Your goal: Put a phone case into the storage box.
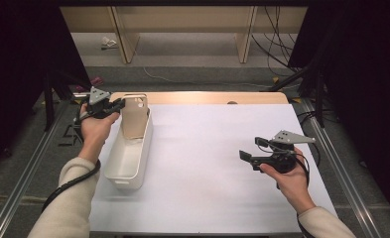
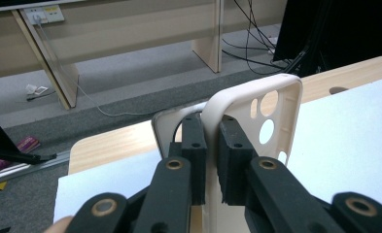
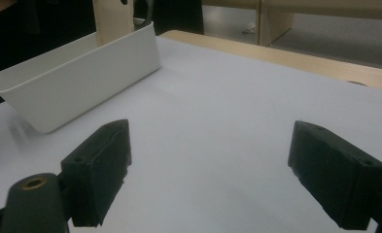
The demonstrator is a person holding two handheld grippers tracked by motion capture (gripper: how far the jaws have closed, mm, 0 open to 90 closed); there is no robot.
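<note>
Phone case: a beige shell with round camera holes near its top end; it stands almost upright over the far end of the white bin, its lower part inside the bin.
Weight: probably very light, because it is only a thin empty shell.
Stiffness: the walls look thin and a little flexible, so I judge that a strong squeeze can bend the rim.
Surface: smooth and matte; it may slip if the grip is loose.
Where to hold: on the long side wall, away from the camera holes, where the material is whole.
Left gripper: its jaws are almost fully closed, and they pinch the side wall of the case, one pad inside the shell and one outside.
White bin: a long plastic tub with nothing else visible in it; it lies on the left part of the white mat, its long side running away from the person.
Right gripper: well to the right of the bin, low over the mat; its jaws stand wide apart and hold nothing.
</note>
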